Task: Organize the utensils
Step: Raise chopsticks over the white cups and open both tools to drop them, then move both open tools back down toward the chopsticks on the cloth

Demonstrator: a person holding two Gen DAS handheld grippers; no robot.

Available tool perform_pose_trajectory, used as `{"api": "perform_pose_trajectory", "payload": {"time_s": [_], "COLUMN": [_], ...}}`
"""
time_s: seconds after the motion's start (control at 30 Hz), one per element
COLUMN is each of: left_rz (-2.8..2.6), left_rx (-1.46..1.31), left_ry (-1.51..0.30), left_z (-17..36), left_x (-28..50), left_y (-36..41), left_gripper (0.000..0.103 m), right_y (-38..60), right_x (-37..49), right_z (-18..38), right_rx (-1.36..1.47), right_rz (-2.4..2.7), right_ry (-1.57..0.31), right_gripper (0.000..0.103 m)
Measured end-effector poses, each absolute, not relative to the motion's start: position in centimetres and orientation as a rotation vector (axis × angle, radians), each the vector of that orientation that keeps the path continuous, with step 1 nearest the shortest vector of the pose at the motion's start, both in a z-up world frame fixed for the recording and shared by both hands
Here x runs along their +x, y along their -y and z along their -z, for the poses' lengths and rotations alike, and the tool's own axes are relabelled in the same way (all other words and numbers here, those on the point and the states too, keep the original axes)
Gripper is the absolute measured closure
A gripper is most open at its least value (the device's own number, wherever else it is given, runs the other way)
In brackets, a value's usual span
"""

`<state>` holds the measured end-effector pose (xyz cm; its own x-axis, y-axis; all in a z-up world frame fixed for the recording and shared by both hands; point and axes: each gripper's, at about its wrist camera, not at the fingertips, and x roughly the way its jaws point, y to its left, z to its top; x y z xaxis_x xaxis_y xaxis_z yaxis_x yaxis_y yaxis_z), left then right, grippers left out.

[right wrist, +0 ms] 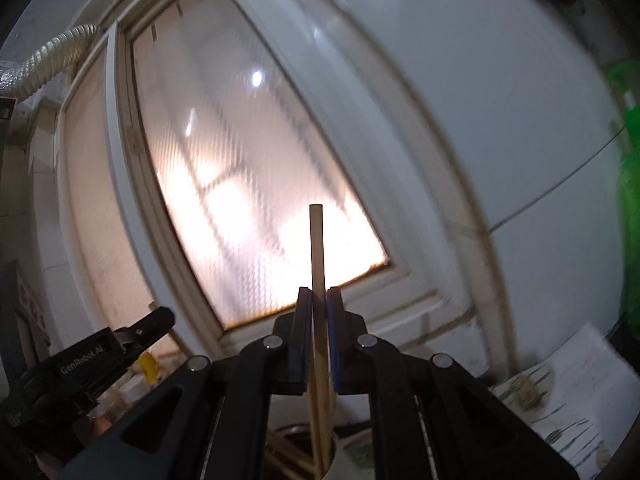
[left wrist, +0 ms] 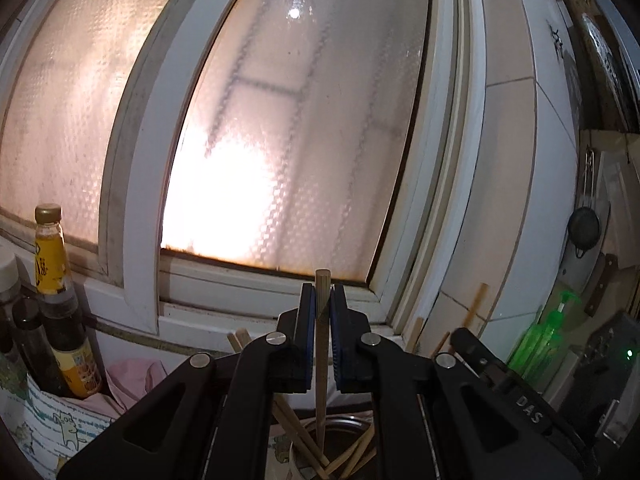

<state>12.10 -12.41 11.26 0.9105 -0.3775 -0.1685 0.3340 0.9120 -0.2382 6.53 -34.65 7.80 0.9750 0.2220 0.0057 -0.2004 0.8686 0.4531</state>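
the left gripper (left wrist: pixel 323 300) is clamped on a wooden chopstick (left wrist: pixel 321 360) that stands upright between its blue pads, top end poking just above the jaw tips, lower end down inside a round metal-lined holder (left wrist: pixel 340 432) below. several more chopsticks (left wrist: pixel 304 440) lean crossed in that holder. in the same view the other gripper's black arm enters at lower right, with raised letters reading "das" on it.

the right gripper (right wrist: pixel 320 308) is likewise clenched on a paler, thinner chopstick (right wrist: pixel 318 260), upright, reaching well above the jaws and running down into the holder (right wrist: pixel 296 432) beneath. at the lower left of the right wrist view the left gripper (right wrist: pixel 156 318) shows side-on, its body marked "genrobot.ai".

beyond both stands a frosted window (left wrist: pixel 300 140) in a white frame, glowing from behind. left of it are sauce bottles, one with a gold cap and yellow label (left wrist: pixel 50 252) whose print is too small to read. a green pump bottle (left wrist: pixel 560 320) stands at right, near white wall tiles.
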Motion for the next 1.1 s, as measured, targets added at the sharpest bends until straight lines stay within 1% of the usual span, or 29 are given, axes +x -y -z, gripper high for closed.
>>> {"api": "perform_pose_trajectory", "payload": {"time_s": [0.27,0.57,0.6,0.63,0.7,0.73,0.77,0.8,0.83,0.87,0.9,0.93,0.97,1.0,1.03,1.07,1.1], "left_rz": [0.386,0.383,0.381,0.378,0.371,0.361,0.351,0.341,0.332,0.321,0.308,0.292,0.281,0.267,0.254,0.243,0.234], "left_rx": [-0.196,-0.168,-0.168,-0.168,-0.161,-0.152,-0.143,-0.135,-0.129,-0.121,-0.110,-0.102,-0.095,-0.084,-0.075,-0.068,-0.061], "left_ry": [-0.261,-0.243,-0.234,-0.223,-0.194,-0.175,-0.152,-0.126,-0.103,-0.081,-0.058,-0.036,-0.019,0.004,0.019,0.030,0.037], "left_z": [-9.8,-9.4,-9.5,-9.6,-10.1,-10.4,-10.7,-11.1,-11.4,-11.7,-12.0,-12.3,-12.6,-12.8,-13.0,-13.1,-13.2], "left_x": [12.8,12.3,12.1,11.9,11.3,10.8,10.3,9.6,9.0,8.4,7.6,6.9,6.3,5.5,4.9,4.3,3.9], "left_y": [12.6,12.9,12.7,12.5,12.1,11.9,11.7,11.4,11.1,10.8,10.5,10.2,9.9,9.5,9.1,8.8,8.4], "left_gripper": [0.097,0.097,0.095,0.093,0.080,0.076,0.066,0.057,0.054,0.049,0.041,0.036,0.026,0.020,0.018,0.014,0.011], "right_y": [34.4,34.0,34.0,34.0,34.2,34.3,34.4,34.5,34.6,34.7,34.7,34.8,34.8,34.8,34.8,34.7,34.6], "right_x": [8.5,8.9,8.8,8.7,8.1,7.7,7.5,7.2,6.8,6.3,5.9,5.4,5.1,4.6,4.0,3.6,3.2], "right_z": [-6.6,-6.4,-6.5,-6.6,-7.0,-7.2,-7.4,-7.7,-7.9,-8.1,-8.4,-8.7,-8.9,-9.2,-9.4,-9.6,-9.8], "right_rx": [0.509,0.497,0.497,0.497,0.495,0.489,0.486,0.484,0.485,0.487,0.487,0.484,0.479,0.474,0.468,0.462,0.454], "right_rz": [-0.306,-0.330,-0.330,-0.329,-0.316,-0.305,-0.301,-0.298,-0.291,-0.285,-0.280,-0.280,-0.280,-0.278,-0.277,-0.276,-0.277], "right_ry": [-0.155,-0.185,-0.182,-0.174,-0.144,-0.125,-0.116,-0.100,-0.080,-0.059,-0.042,-0.022,-0.006,0.016,0.046,0.061,0.074], "right_gripper": [0.094,0.093,0.090,0.081,0.068,0.068,0.067,0.059,0.049,0.046,0.044,0.039,0.034,0.026,0.023,0.022,0.018]}}
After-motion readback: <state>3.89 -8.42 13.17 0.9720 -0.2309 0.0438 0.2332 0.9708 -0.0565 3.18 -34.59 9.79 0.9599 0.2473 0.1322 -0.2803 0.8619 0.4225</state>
